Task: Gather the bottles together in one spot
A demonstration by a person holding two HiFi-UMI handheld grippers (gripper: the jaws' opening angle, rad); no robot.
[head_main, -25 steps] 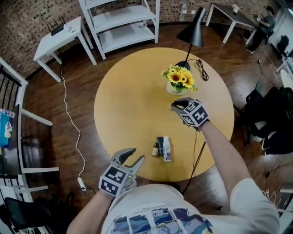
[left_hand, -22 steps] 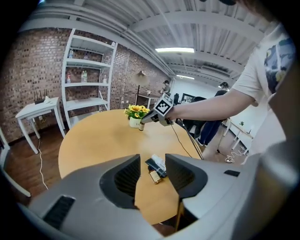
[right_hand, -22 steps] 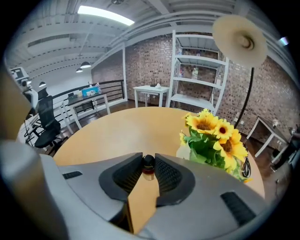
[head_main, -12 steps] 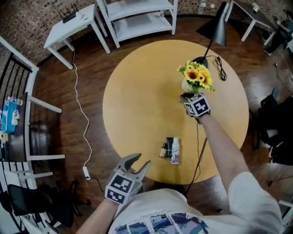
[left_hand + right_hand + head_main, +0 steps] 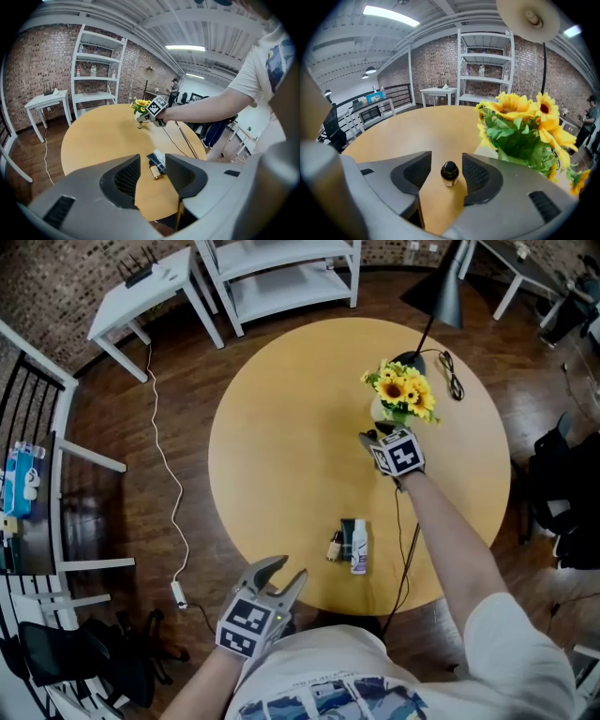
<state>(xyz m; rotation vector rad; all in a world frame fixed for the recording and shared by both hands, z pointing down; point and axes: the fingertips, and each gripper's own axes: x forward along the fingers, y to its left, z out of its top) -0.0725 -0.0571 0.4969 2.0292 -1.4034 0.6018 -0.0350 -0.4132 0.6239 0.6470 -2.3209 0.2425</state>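
**Table.** A round wooden table [image 5: 281,427] carried all task items. A vase [image 5: 380,411] of sunflowers [image 5: 403,395] stood on its far right part. A lamp [image 5: 441,292] stood behind the vase, with a coiled cable [image 5: 450,376] beside it.

**Gathered bottles.** Three bottles lay together near the table's near edge.
- The amber bottle [image 5: 333,547] lay on the left of the group.
- The dark bottle [image 5: 347,533] lay in the middle.
- The white bottle [image 5: 359,547] lay on the right, against the dark bottle.

**Right hand-held gripper.** The right hand-held gripper [image 5: 373,437] rested low over the table, just beside the vase and well apart from the three bottles.
- Its jaws had just been opening and stood apart.
- The small bottle [image 5: 449,174], with a dark round cap, stood upright on the table between the jaws.
- The right gripper view showed a gap on each side of the small bottle, so neither pad pressed on it.
- The sunflowers filled the right of that view, close to the right jaw.

**Left hand-held gripper.** The left hand-held gripper [image 5: 287,570] hung at the table's near edge, close to the person's body.
- Its jaws stood partly apart with nothing between them.
- It pointed toward the three bottles, which showed beyond the jaw gap in the left gripper view and lay clear of the pads.

**Surroundings.** A white shelf unit [image 5: 281,277] and a white side table [image 5: 141,296] stood on the wooden floor beyond the table.
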